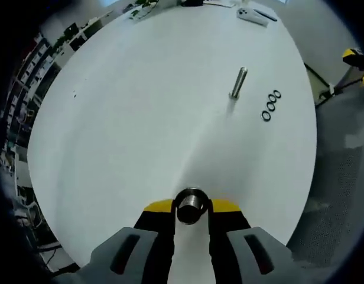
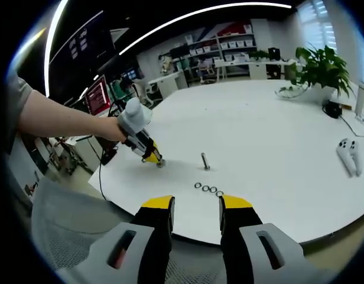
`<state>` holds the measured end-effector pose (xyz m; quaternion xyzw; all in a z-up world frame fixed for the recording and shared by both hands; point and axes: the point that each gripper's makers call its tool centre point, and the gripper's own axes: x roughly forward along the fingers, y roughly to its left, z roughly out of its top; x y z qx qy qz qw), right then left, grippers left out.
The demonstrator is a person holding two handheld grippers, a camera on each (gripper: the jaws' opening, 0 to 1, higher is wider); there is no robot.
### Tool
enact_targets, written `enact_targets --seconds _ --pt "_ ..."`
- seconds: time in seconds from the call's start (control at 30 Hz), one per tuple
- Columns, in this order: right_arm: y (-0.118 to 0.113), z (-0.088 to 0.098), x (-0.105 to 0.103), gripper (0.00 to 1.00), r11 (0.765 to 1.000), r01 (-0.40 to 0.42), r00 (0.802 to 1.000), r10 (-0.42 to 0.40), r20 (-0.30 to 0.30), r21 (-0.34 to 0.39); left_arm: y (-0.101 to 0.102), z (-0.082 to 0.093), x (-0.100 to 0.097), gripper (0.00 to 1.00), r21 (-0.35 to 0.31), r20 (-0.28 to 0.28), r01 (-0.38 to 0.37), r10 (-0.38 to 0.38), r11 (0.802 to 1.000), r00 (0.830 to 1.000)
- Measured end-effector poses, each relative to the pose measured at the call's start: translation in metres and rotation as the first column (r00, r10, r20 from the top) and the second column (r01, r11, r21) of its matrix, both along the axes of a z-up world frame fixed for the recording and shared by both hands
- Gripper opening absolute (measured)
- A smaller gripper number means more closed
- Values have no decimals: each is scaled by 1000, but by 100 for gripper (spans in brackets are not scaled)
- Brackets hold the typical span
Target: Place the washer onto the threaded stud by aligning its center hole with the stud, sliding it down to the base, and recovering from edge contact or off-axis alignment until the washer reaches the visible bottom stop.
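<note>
A threaded stud stands upright on the white table, with three dark washers lying in a row just to its right. My left gripper is shut on a short round threaded metal piece, seen end-on, well short of the standing stud. In the right gripper view the same stud and washers sit near the table's front edge, and the left gripper rests low on the table to their left, held by a person's arm. My right gripper is open and holds nothing, back from the washers.
A white controller lies on the table at the right, and a potted plant stands at the far edge. A grey mesh chair sits below the table's near edge. Shelves and desks line the room behind.
</note>
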<state>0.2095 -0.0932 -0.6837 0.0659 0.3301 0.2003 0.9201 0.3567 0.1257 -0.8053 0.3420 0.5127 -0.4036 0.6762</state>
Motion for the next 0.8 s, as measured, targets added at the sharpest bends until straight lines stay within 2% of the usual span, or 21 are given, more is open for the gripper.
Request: enact_targets --seconds 0.3,0.8 --pt "0 0 0 33 1000 -1 1000 1 -2 -1 0 -14 0 19 22 -11 8 -8 1000 1000" --pt "1 0 0 32 1000 -5 1000 5 -1 1 -1 -16 1 20 -13 -30 -31 31 999 999"
